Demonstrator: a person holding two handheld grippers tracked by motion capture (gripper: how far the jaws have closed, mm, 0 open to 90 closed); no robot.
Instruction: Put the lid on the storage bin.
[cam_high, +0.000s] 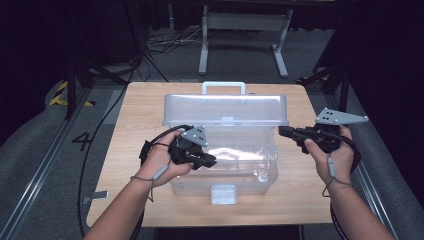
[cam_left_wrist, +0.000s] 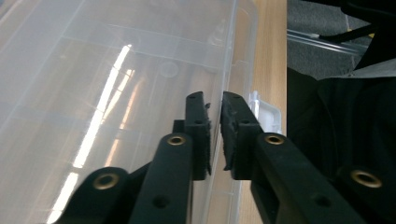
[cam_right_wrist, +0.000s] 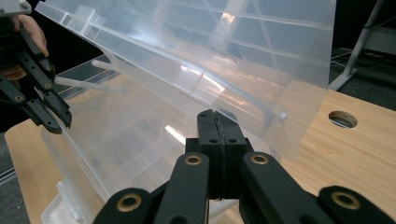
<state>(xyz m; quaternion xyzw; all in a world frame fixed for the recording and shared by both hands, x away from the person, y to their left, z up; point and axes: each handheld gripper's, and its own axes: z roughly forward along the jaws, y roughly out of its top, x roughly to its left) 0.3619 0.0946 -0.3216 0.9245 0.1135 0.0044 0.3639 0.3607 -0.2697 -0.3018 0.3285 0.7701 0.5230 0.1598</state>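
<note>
1. A clear plastic storage box (cam_high: 225, 165) sat in the middle of the wooden surface (cam_high: 130, 165), between the two claws. Its lid (cam_high: 226, 109) was raised and stood up at the far side, white handle (cam_high: 223, 88) uppermost.
2. Left claw (cam_high: 209, 161): held in the person's left hand (cam_high: 162, 162), reaching into the box from its left end. In the left gripper view the claw (cam_left_wrist: 215, 109) straddled the box's thin clear wall (cam_left_wrist: 219, 70), one jaw inside, one outside. A narrow gap showed between the pads; the jaws were slightly parted and did not look pressed on the wall. Nothing else was between them.
3. A white latch (cam_left_wrist: 267, 113) sat on the box edge just beyond the outer jaw of the left claw.
4. Right claw (cam_high: 283, 131): held in the right hand (cam_high: 332, 157) at the box's right end, its tip at the corner where lid met box. In the right gripper view the jaws (cam_right_wrist: 216, 116) were fully together with nothing seen between them; the lid (cam_right_wrist: 224, 56) rose tilted directly ahead of the tips. Whether the tips touched the plastic could not be told.
5. The left claw (cam_right_wrist: 58, 119) also showed far off to the left of the right claw's tips.
6. A round hole (cam_right_wrist: 342, 119) in the surface lay to the right of the right claw.
</note>
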